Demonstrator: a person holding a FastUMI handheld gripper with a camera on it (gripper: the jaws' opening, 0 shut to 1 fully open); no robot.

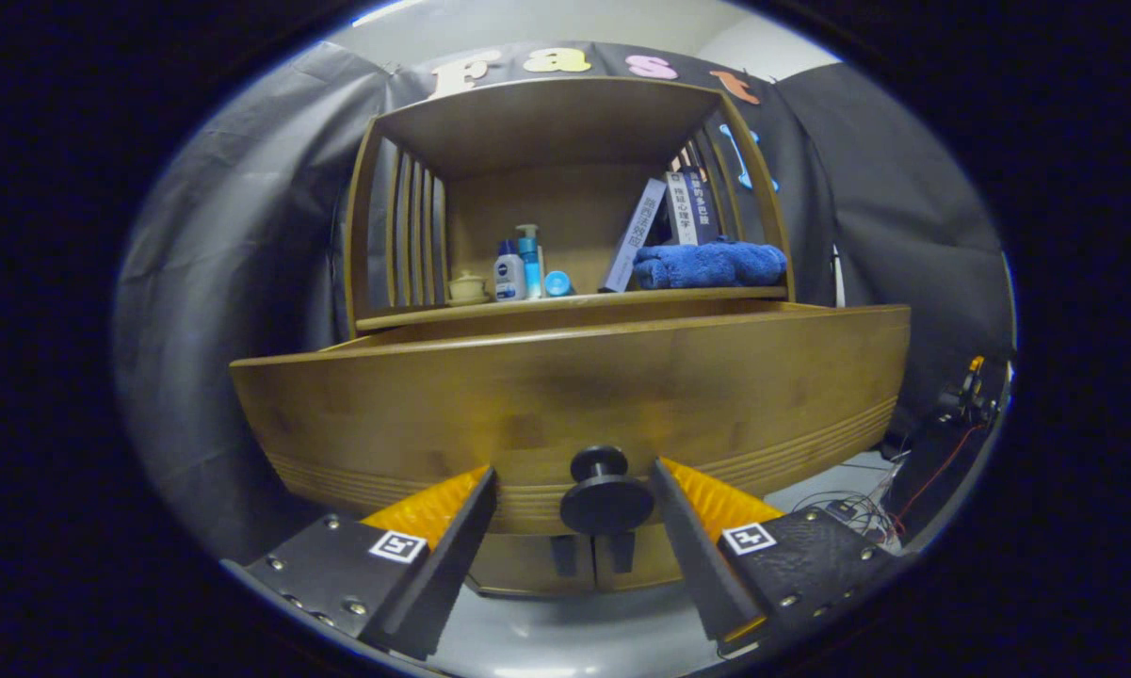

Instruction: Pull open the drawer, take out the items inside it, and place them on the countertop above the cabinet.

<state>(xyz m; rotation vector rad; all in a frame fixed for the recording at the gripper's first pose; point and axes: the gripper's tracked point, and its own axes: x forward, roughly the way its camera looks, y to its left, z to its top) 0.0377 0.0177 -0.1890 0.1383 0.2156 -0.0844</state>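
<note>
- While the gripper (573, 504) stands open, its two fingers flank the dark round knob (606, 499) with a gap on each side; neither finger touches it, so nothing is held.
- Risk: knob sits slightly nearer the right finger than the left. Closing from here may land one finger first and nudge the gripper sideways rather than clamp square.
- Risk: knob looks smooth and rounded with a narrow neck behind it. If the fingers close on the wide front cap only, a pull could slip off the front.
- Drawer front (565, 414) is right behind the knob, curved wooden panel with grooves along its lower part. It seems to stand out from the cabinet (565, 141) already, with a top edge showing, but I cannot tell how far it is out.
- Items inside the drawer are hidden from this low angle; cannot tell what or how many.
- Risk: an off-axis pull could jam the drawer on its runners or drag the cabinet forward.
- Countertop (574, 303) above the drawer is crowded: small lidded pot (467, 285), bottles (518, 268), leaning books (659, 226), folded blue towel (711, 265).
- Risk: little bare space there, so placing items could knock bottles over.
- Loose cables (857, 504) lie on the floor beyond the right finger; snag risk if the gripper swings that way.
</note>
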